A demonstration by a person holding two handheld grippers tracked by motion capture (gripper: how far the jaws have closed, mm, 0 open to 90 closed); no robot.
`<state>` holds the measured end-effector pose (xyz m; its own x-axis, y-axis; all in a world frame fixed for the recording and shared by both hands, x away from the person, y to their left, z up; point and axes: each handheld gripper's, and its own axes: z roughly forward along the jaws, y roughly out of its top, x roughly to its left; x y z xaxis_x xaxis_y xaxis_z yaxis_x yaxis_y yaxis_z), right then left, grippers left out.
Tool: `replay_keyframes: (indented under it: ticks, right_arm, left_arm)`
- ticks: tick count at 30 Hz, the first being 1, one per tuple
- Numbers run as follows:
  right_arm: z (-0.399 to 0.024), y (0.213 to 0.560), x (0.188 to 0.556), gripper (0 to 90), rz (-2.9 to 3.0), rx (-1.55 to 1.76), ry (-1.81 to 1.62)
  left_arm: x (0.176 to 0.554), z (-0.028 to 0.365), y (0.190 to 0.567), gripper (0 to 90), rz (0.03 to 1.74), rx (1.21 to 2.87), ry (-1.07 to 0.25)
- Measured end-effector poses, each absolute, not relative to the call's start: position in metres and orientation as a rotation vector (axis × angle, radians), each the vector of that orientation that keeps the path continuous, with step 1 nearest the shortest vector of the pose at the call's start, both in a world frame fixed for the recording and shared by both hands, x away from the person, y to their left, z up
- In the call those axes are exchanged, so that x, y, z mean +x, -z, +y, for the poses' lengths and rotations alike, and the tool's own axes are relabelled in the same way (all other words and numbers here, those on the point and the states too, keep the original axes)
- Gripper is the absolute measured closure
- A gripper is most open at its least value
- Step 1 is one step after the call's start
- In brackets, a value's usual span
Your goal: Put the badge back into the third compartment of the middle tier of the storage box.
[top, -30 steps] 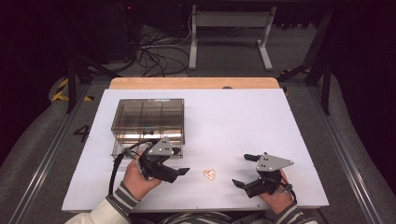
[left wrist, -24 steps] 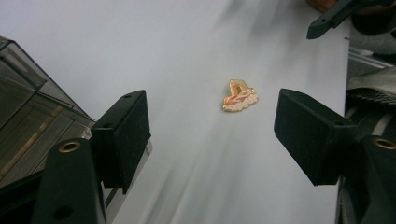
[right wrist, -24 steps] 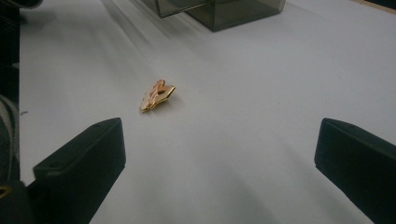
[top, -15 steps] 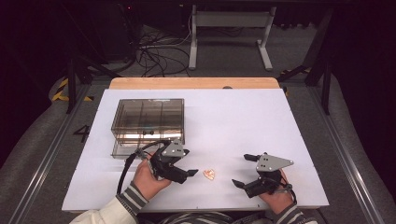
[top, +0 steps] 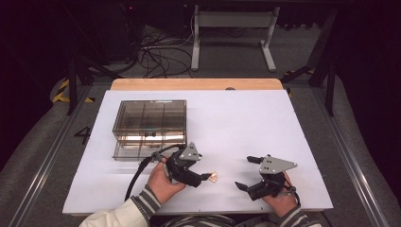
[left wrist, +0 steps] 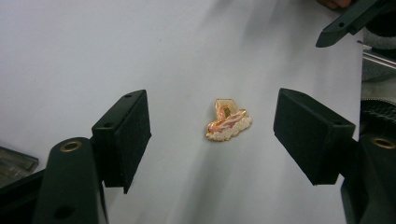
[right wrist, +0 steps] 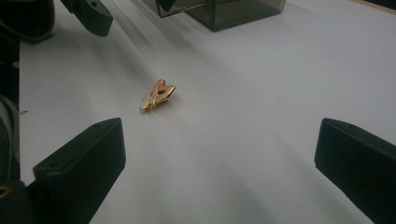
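Observation:
A small gold and pink pin (top: pixel 213 178) lies flat on the white table top (top: pixel 236 123), near the front edge. My left gripper (top: pixel 206 177) points right with its tips just short of the pin. In the left gripper view the pin (left wrist: pixel 228 122) lies in the gap of my open left gripper (left wrist: pixel 212 112), and neither pad touches it. My right gripper (top: pixel 246 173) rests to the right of the pin, open and holding nothing. In the right gripper view the pin (right wrist: pixel 158 95) sits well ahead of the wide-open right gripper (right wrist: pixel 219 149).
A smoky transparent compartment box (top: pixel 149 125) stands at the left behind my left hand, and its corner (right wrist: pixel 224 11) shows in the right gripper view. A wooden strip (top: pixel 196 84) edges the far side. Cables and a metal stand (top: pixel 231 28) are on the floor beyond.
My left gripper has moved right and lower, from beside the box up to the pin. The right gripper and the pin have stayed put.

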<state>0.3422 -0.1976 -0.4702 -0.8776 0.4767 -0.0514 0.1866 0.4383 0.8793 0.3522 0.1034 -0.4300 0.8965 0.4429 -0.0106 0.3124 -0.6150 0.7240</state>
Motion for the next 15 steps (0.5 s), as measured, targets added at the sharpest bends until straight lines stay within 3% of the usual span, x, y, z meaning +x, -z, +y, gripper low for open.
replay_keyframes:
  ticks: [15]
  right_arm:
    - [-0.198,0.470,0.342,2.1,2.402,0.569,-1.425]
  left_arm:
    - [0.352,0.077,0.450,30.1,0.531,2.315,-0.201]
